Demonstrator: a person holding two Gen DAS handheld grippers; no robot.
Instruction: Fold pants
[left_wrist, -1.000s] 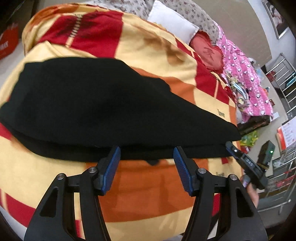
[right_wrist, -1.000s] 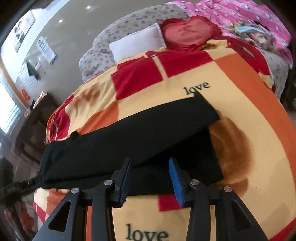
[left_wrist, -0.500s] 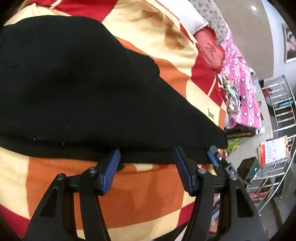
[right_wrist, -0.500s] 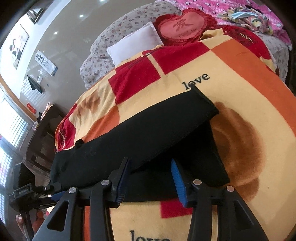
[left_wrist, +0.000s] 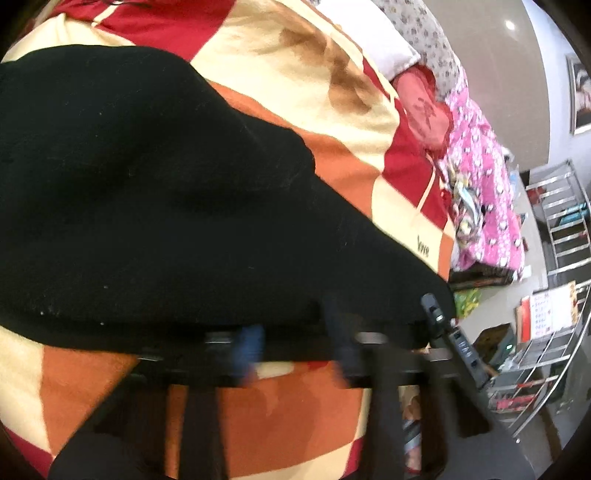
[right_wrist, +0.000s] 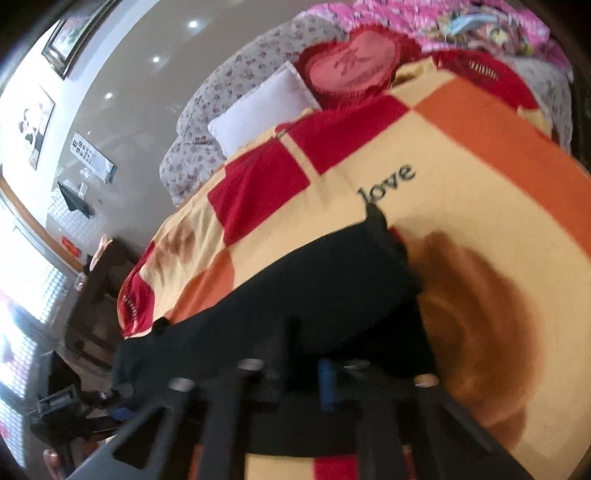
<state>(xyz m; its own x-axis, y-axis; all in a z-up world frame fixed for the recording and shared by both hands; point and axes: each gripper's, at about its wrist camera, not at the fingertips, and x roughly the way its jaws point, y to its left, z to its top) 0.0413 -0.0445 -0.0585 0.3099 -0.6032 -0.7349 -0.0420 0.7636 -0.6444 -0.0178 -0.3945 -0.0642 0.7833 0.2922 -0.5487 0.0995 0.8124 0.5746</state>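
black pants (left_wrist: 166, 206) lying flat across your checkered blanket (left_wrist: 295, 402), your left gripper (left_wrist: 291, 339) and right gripper (right_wrist: 303, 365) both at the near hem, too blurred to tell if they're pinching

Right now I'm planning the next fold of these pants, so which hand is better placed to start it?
Neither clearly: both sit at the near edge of the pants. The left gripper is by the wide end, the right gripper by the legs' end. Motion blur hides both grips.

Your pants (left_wrist: 166, 206) lie on the blanket (right_wrist: 461, 206); behind it sit the pillow (right_wrist: 266, 107) and heart cushion (right_wrist: 354, 70).
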